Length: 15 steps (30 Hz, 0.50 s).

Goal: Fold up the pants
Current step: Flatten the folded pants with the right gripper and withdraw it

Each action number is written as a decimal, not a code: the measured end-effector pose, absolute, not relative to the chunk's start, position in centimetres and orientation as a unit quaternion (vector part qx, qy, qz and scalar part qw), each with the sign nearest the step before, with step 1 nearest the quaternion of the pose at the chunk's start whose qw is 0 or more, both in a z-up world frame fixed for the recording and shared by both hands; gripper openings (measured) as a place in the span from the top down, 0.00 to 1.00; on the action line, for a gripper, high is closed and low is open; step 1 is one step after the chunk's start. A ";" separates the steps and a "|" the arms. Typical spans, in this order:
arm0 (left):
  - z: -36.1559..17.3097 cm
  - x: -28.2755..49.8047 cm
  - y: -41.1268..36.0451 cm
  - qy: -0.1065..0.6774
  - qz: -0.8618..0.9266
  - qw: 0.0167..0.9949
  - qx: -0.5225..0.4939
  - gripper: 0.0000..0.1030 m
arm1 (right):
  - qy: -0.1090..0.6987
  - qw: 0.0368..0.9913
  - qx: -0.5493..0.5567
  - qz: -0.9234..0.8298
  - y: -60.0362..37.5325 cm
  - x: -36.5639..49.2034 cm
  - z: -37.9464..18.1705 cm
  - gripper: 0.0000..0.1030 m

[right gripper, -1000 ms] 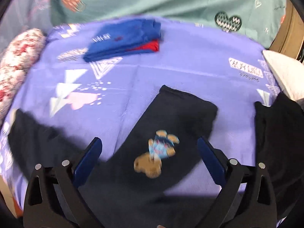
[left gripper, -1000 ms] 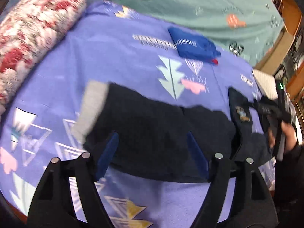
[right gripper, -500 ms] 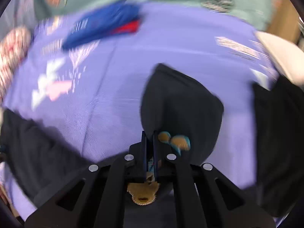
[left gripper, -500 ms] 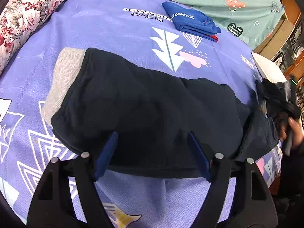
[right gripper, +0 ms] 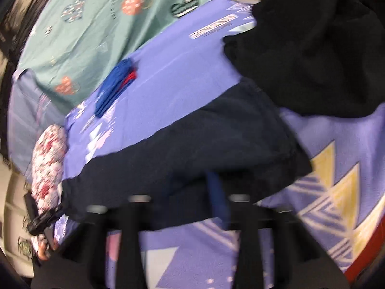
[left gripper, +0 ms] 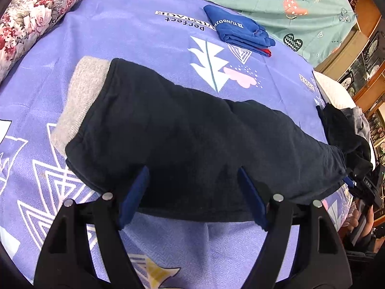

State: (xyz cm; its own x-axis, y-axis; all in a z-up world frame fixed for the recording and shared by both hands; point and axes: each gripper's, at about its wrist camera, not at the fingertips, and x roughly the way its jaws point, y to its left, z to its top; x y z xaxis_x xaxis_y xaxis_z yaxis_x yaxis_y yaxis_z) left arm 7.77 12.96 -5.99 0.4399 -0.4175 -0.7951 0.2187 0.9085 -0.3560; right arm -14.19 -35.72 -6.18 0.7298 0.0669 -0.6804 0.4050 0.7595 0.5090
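Dark navy pants [left gripper: 192, 132] with a grey waistband [left gripper: 79, 96] lie across the purple bedsheet [left gripper: 120, 36], folded lengthwise with one leg on the other. My left gripper [left gripper: 192, 192] is open and hovers over the pants' near edge at the middle, its blue pads [left gripper: 134, 192] apart. In the blurred right wrist view the pants [right gripper: 192, 144] stretch away to the left. My right gripper [right gripper: 178, 200] is at the leg end with its jaws opening; the cloth edge lies at its fingertips, and one blue pad [right gripper: 216, 192] shows. The right gripper [left gripper: 361, 187] also shows at the far right.
A folded blue garment [left gripper: 238, 29] lies at the back of the bed. A heap of black clothes [right gripper: 312, 55] sits beside the pants' leg end. A floral pillow [left gripper: 31, 16] is at the far left, a teal sheet [left gripper: 288, 7] behind, and a white pillow [left gripper: 332, 89] at the right edge.
The right gripper shut on the bear-print leg, swung it across onto the other leg and rolled, and its jaws have parted again. The left gripper sank a little toward the pants.
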 end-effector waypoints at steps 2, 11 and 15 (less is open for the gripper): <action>-6.0 7.7 13.0 0.494 -0.189 0.843 -0.102 0.25 | 0.351 0.862 0.350 -0.110 -36.8 -14.0 -6.5 0.44; -5.9 7.8 13.1 0.496 -0.189 0.841 -0.104 0.25 | 0.330 0.873 0.345 -0.104 -37.6 -14.6 -5.7 0.96; -5.9 7.6 13.2 0.499 -0.187 0.840 -0.099 0.25 | 0.344 0.880 0.307 -0.114 -36.8 -15.5 -3.9 0.96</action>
